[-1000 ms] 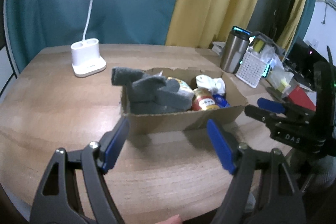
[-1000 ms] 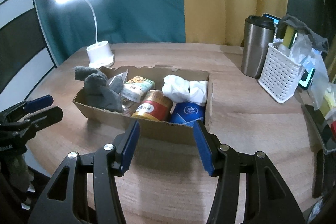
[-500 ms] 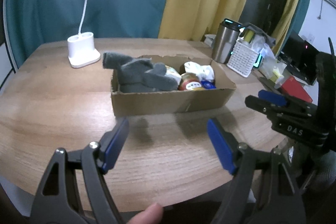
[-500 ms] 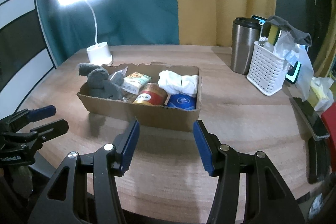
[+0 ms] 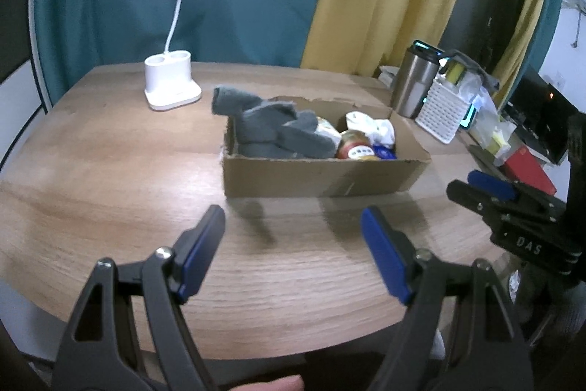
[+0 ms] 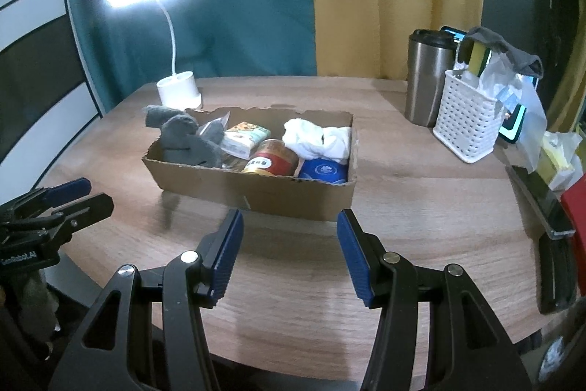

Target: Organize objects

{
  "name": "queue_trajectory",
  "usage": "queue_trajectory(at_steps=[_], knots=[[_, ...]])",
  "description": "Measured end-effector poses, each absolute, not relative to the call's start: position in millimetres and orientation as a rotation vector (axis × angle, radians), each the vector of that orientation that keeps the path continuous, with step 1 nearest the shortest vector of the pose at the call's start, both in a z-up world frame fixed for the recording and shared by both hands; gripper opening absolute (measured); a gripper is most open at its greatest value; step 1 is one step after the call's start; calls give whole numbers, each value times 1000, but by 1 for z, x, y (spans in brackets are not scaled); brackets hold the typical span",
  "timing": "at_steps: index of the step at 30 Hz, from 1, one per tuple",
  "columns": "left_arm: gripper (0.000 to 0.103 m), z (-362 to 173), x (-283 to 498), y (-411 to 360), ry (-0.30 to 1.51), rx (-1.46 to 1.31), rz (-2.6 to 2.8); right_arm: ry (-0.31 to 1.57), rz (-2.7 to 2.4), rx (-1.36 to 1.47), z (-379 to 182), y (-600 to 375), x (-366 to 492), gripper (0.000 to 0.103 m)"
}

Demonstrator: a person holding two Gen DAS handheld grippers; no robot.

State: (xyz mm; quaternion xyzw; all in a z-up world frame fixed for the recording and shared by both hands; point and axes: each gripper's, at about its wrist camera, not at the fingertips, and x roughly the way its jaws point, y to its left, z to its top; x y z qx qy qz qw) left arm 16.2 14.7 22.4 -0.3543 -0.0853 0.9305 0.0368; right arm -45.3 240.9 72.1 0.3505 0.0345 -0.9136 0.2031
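Note:
A low cardboard box sits mid-table. It holds a grey cloth, a small printed pack, a red-labelled jar, a white cloth and a blue round tin. My left gripper hangs open over bare wood in front of the box, nothing between its blue pads. My right gripper is open too, narrower, just short of the box's front wall. Each shows in the other's view: the right gripper, the left gripper.
A lit white desk lamp stands behind the box at the left. A steel tumbler and a stuffed white basket stand at the right, with a red box and dark flat items beyond.
Both grippers have drawn back from the box toward the near table edge, so the box looks smaller and farther. Neither pair of jaws has changed its opening.

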Motion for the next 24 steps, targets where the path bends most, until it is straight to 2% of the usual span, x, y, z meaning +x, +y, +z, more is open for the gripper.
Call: queue_trajectory(at_steps=[4,6,22,24], knots=[[78,22,17,18,-249,-1084,2854,97,-2541,971,73,239,-43,58],[78,23,17,18,-240,-1079,2858,96,-2541,970,73,239,-42,65],[78,25,17,23,-207,-1064,2859,91,-2548,971,75,243,-41,66],[78,25,17,23,-205,-1061,2859,91,-2548,971,74,243,-41,69]])
